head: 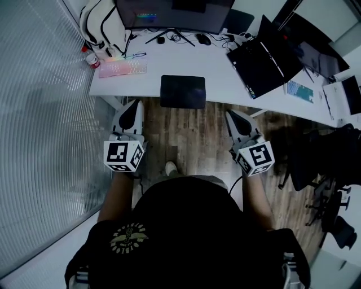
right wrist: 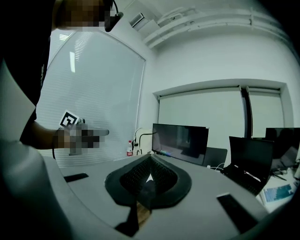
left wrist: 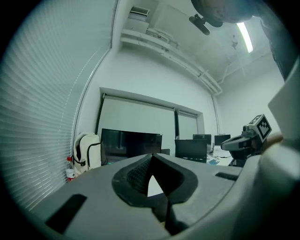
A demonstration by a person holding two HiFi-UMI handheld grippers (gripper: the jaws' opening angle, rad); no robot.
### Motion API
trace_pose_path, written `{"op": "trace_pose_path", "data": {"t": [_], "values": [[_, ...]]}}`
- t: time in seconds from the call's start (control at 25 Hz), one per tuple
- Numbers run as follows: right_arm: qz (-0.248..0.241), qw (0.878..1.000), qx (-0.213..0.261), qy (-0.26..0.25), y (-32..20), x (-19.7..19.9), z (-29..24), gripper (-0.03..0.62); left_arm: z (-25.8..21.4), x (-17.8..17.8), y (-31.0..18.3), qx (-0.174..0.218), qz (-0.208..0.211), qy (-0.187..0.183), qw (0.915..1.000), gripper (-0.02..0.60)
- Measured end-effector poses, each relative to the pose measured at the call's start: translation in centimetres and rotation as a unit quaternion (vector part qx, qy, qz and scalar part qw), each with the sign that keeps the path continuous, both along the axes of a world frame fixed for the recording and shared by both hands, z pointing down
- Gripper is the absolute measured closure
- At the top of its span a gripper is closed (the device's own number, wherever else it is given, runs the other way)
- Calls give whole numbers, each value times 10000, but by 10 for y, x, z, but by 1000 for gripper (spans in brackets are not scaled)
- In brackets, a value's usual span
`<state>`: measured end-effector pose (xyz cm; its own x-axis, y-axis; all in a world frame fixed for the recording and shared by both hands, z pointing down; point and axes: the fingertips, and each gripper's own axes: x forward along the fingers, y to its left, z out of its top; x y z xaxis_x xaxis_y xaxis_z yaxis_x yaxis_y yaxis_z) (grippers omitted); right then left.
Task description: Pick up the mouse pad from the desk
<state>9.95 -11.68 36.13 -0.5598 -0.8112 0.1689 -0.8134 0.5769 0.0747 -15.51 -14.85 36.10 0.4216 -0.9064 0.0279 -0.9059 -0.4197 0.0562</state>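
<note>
A black rectangular mouse pad [head: 183, 91] lies at the front edge of the white desk [head: 225, 84], sticking out slightly over it. My left gripper [head: 133, 107] is held level in front of the desk, left of the pad, its jaws shut with nothing in them. My right gripper [head: 232, 115] hangs to the right of the pad, a little short of the desk edge, also shut and empty. In the left gripper view the closed jaws [left wrist: 152, 157] face a monitor [left wrist: 131, 145]; the right gripper view shows its closed jaws [right wrist: 150, 159] aimed toward the same desk.
On the desk sit a pink keyboard [head: 123, 68], a monitor [head: 175, 14], an open laptop [head: 262, 59], cables and a red-capped bottle [head: 92, 58]. A glass wall with blinds [head: 39, 113] runs along the left. Black office chairs [head: 327, 163] stand at the right over wood flooring [head: 186, 135].
</note>
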Motion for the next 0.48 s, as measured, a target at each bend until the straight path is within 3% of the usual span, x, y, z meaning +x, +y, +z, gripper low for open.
{"op": "trace_pose_path", "data": {"t": [0.48], "values": [[402, 9989, -5, 221, -23, 3, -2, 594, 12, -5, -30, -43, 261, 53, 9996, 574]]}}
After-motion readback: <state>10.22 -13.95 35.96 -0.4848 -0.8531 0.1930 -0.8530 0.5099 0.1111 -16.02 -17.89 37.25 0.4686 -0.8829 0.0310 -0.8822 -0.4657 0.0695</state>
